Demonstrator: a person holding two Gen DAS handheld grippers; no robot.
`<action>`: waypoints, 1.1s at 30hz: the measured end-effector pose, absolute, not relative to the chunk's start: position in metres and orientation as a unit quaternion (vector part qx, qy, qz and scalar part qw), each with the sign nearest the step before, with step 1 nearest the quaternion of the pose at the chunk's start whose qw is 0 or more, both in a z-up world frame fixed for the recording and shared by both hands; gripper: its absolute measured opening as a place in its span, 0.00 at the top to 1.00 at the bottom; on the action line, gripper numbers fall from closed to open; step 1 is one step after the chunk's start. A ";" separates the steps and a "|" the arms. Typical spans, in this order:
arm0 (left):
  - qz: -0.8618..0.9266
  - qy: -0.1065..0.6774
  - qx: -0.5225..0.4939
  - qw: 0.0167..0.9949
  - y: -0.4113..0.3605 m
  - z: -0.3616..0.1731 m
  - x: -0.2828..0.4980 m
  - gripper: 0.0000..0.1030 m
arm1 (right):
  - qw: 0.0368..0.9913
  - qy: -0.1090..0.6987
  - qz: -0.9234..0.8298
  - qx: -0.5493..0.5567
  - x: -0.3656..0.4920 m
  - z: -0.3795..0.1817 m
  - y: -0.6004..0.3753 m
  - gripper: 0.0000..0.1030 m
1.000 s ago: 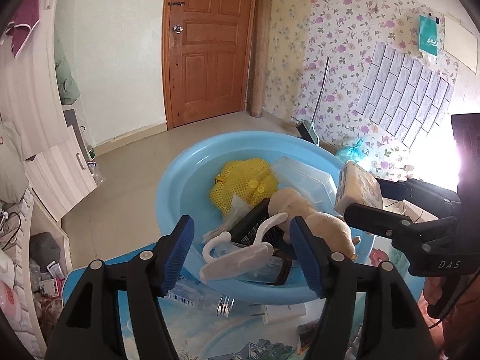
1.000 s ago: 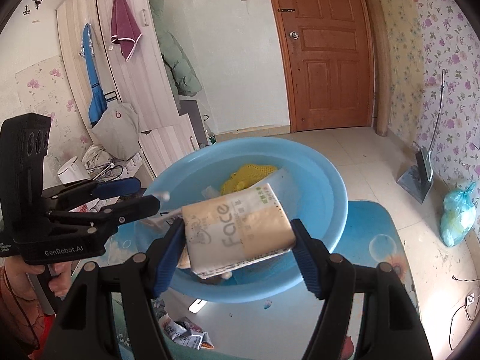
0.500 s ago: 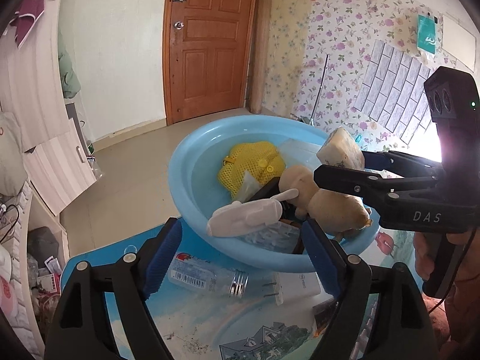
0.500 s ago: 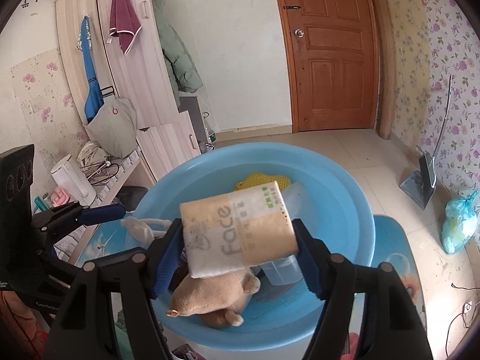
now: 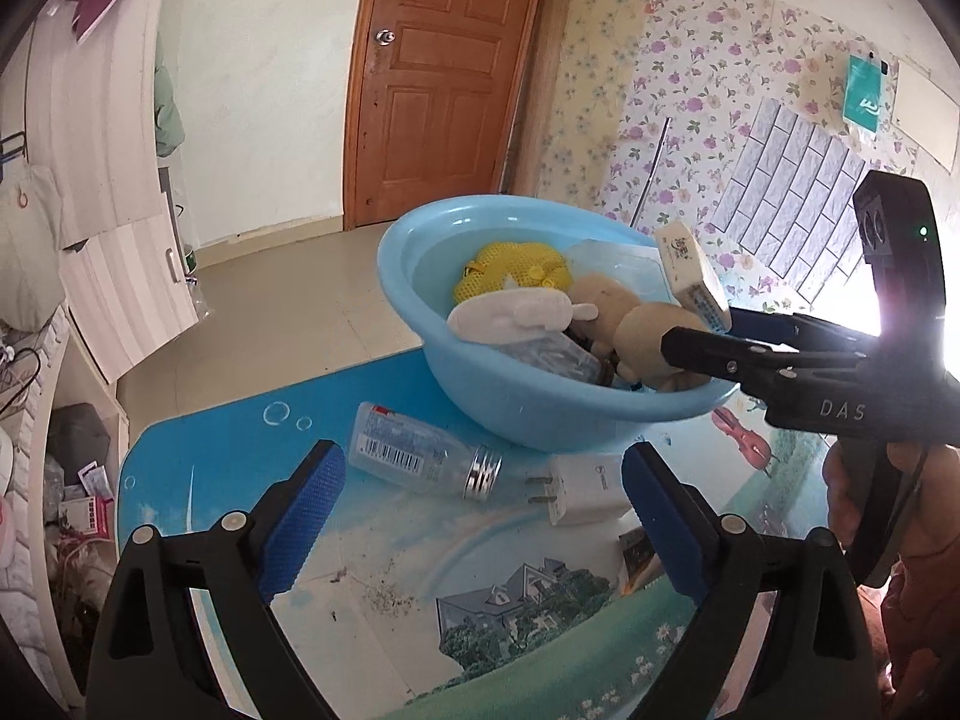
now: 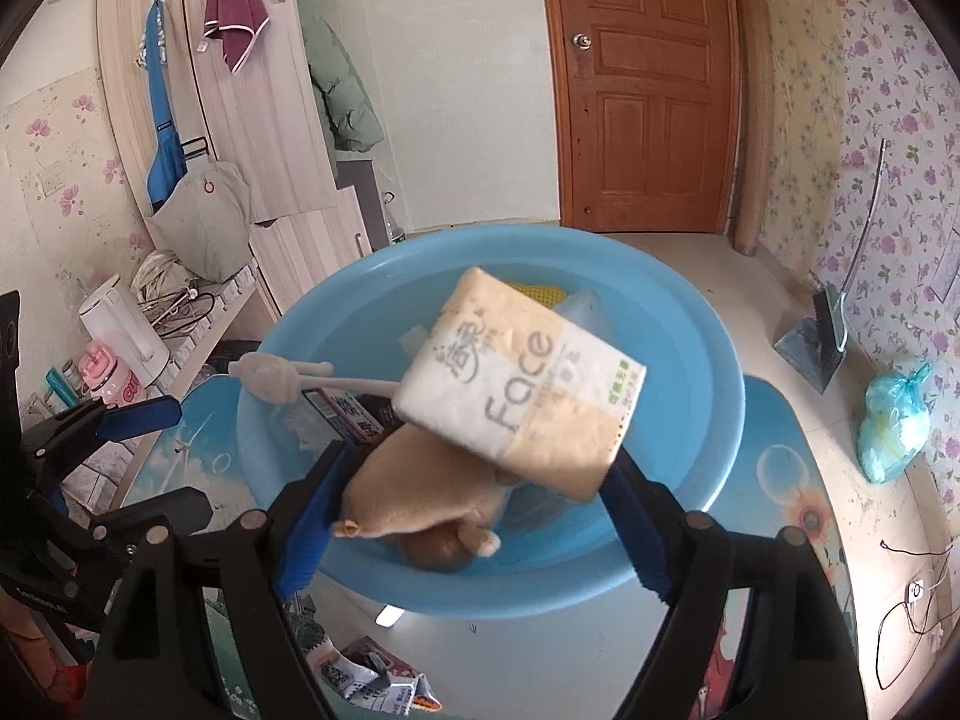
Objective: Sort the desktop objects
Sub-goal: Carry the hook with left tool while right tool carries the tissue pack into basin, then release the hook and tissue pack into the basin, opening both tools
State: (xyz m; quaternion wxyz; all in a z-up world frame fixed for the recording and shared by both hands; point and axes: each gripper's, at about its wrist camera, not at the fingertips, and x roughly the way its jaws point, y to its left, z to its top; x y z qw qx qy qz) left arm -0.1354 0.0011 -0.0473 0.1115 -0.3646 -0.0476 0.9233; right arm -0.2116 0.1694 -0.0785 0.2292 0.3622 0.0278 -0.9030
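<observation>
tissue pack (image 6: 522, 387) | tilted, above blue basin (image 6: 708, 330) | airborne

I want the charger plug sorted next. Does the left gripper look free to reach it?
Probably yes. The left gripper is empty, its jaws opening, and the white charger plug lies uncovered on the table just ahead, beside the clear bottle and against the blue basin.

basin (image 5: 420, 324) 1 | tissue pack (image 6: 522, 384) 1 | plush toy (image 6: 420, 492) 1 | bottle (image 5: 420, 456) 1 | plug adapter (image 5: 585, 489) 1 | yellow mesh pouch (image 5: 510, 270) 1
</observation>
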 end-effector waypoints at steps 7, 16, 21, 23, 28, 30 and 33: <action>0.921 -0.051 -0.375 0.089 -0.007 -0.057 -0.102 0.03 | 0.220 0.024 -0.910 0.351 -0.187 -0.072 0.174 0.20; 0.921 -0.057 -0.379 0.073 -0.018 -0.063 -0.072 0.02 | 0.223 0.025 -0.906 0.359 -0.157 -0.074 0.176 0.20; 0.917 -0.051 -0.385 0.086 -0.015 -0.065 -0.068 0.02 | 0.222 0.029 -0.904 0.364 -0.145 -0.079 0.182 0.20; 0.918 -0.048 -0.385 0.087 -0.013 -0.065 -0.066 0.02 | 0.221 0.023 -0.904 0.366 -0.143 -0.080 0.185 0.20; 0.917 -0.046 -0.387 0.091 -0.010 -0.067 -0.066 0.02 | 0.223 0.016 -0.900 0.374 -0.139 -0.086 0.188 0.20; 0.915 -0.044 -0.389 0.092 -0.009 -0.070 -0.067 0.02 | 0.226 0.012 -0.897 0.381 -0.137 -0.092 0.186 0.20; 0.914 -0.040 -0.393 0.092 -0.008 -0.073 -0.070 0.02 | 0.231 0.013 -0.890 0.393 -0.134 -0.102 0.179 0.20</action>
